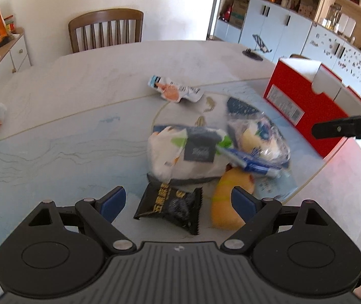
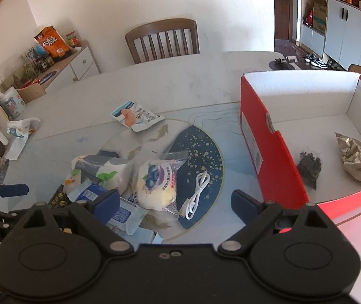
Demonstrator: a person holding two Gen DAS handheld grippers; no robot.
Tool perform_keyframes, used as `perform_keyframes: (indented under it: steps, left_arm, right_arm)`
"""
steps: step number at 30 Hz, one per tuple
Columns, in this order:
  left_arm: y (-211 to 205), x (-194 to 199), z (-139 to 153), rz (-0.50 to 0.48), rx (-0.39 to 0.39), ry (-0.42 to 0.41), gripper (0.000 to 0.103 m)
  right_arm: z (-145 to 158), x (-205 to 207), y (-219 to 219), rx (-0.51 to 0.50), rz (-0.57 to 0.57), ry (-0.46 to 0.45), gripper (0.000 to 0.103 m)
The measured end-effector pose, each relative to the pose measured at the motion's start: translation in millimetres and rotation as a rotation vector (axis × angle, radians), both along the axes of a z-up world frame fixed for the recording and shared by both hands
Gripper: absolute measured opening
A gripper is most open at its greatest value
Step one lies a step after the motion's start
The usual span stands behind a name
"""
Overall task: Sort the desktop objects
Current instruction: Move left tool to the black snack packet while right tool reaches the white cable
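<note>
Black snack packet (image 1: 171, 209) lies between the parted left tongs (image 1: 178, 200).

- A brown wooden slat-backed chair (image 2: 162, 39) stood at the far edge of the pale marble table (image 2: 155, 81).
- An orange snack bag (image 2: 51, 41) sat upright on a low white sideboard (image 2: 79, 60) by the wall.
- Grey-blue cabinets (image 2: 350, 30) lined the right-hand wall.
- A dark wooden door (image 2: 282, 7) stood beyond.
</note>
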State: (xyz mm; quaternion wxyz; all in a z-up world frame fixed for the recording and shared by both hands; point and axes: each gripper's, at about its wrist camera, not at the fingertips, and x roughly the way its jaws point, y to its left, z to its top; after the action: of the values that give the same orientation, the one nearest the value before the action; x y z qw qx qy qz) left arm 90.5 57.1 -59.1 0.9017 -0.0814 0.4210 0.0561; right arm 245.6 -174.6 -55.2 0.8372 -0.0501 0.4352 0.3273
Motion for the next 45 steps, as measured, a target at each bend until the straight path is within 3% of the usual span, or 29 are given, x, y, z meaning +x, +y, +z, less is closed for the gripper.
perform_keyframes:
  steps: [13,33,45]
  left_arm:
    - [12,7,-16,-0.023,0.015,0.015,0.09]
    - [12,20,-37,-0.063,0.049,0.049,0.09]
    - [12,23,-42,-0.081,0.049,0.053,0.09]
  right_arm:
    - [-27,17,13,-0.07,-0.033,0.029,0.09]
    - [-62,37,27,-0.209,-0.042,0.061,0.062]
    - [-71,36,39,-0.232,-0.006,0.05,0.051]
